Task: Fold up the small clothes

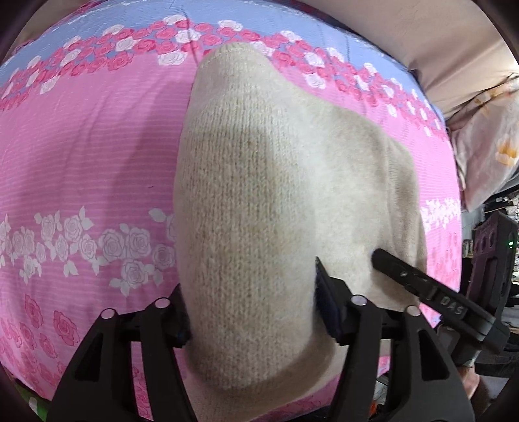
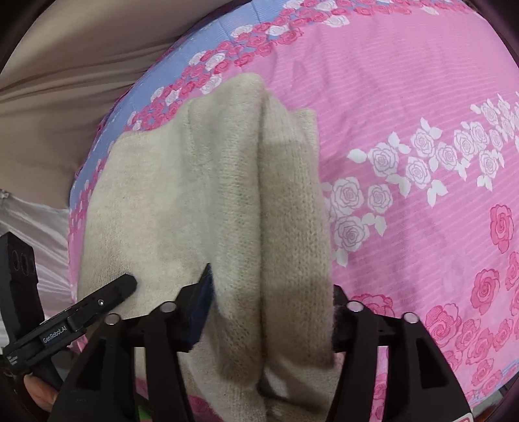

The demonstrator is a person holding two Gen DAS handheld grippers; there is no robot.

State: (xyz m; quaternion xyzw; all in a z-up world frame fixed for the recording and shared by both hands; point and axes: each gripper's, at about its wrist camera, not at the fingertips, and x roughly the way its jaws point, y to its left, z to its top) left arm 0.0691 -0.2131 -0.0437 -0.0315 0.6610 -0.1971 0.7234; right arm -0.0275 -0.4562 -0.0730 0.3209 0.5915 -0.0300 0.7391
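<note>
A cream knitted garment (image 1: 266,201) lies on the pink rose-print bed sheet (image 1: 97,162), partly folded, with a raised fold along its length in the right wrist view (image 2: 259,194). My left gripper (image 1: 249,311) straddles the garment's near edge; its jaws are apart with thick knit bunched between them. My right gripper (image 2: 269,311) likewise has the folded knit between its jaws. Each gripper's finger shows in the other's view: the right one (image 1: 421,282) rests on the garment's right side, the left one (image 2: 97,302) on its left side.
The sheet has a blue band with roses at the far edge (image 1: 227,19). Beige bedding (image 2: 65,81) lies beyond it, and a floral pillow (image 1: 486,146) sits at the right. Dark clutter stands beside the bed (image 1: 493,259).
</note>
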